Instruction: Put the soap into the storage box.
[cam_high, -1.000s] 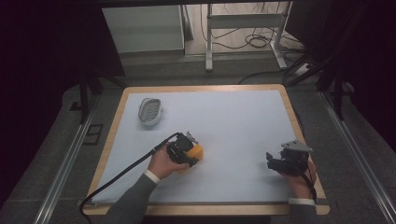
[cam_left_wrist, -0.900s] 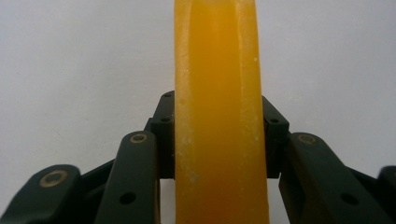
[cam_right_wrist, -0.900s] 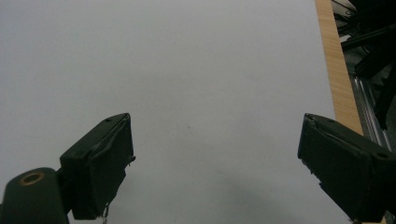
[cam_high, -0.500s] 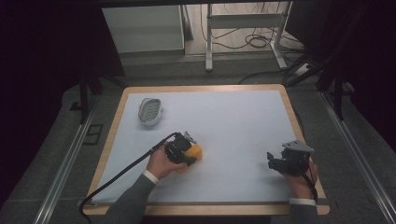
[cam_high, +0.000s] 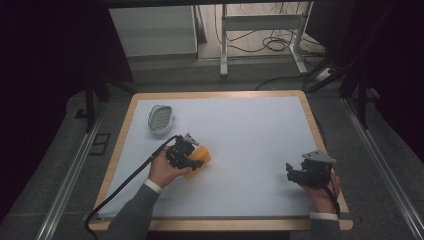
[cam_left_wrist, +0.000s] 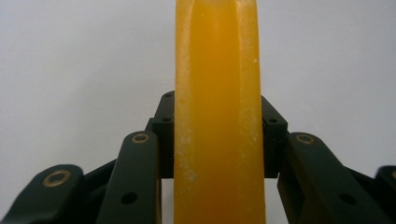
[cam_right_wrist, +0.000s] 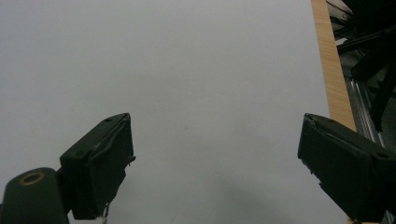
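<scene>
Little changed from half a second before: left claw (cam_high: 196, 159) stayed at the same spot left of the table's (cam_high: 250, 130) middle, still clamped on the orange block (cam_high: 200, 156); right claw (cam_high: 295, 172) remained near the right edge, shifted barely if at all. White oval dish (cam_high: 161, 119) unmoved at the far left of the table, well apart from both claws.

From above, seen as a small orange shape beside the left hand (cam_high: 165, 170), touching the white table top; clamping not readable at that size. Up close in the left gripper view, shown as a tall, narrow orange block (cam_left_wrist: 217, 112) standing upright between the two black jaws of the left claw (cam_left_wrist: 217, 140), pressed on both flanks, pale specks along its edges.

In the right gripper view, right claw (cam_right_wrist: 215, 163) spread wide apart, holding nothing, bare white table (cam_right_wrist: 187, 70) between the jaws, and wooden table rim (cam_right_wrist: 329, 65) running along the right side. From above, right hand (cam_high: 322, 187) resting close to that rim, cable (cam_high: 120, 195) trailing from the left claw toward the near edge.
</scene>
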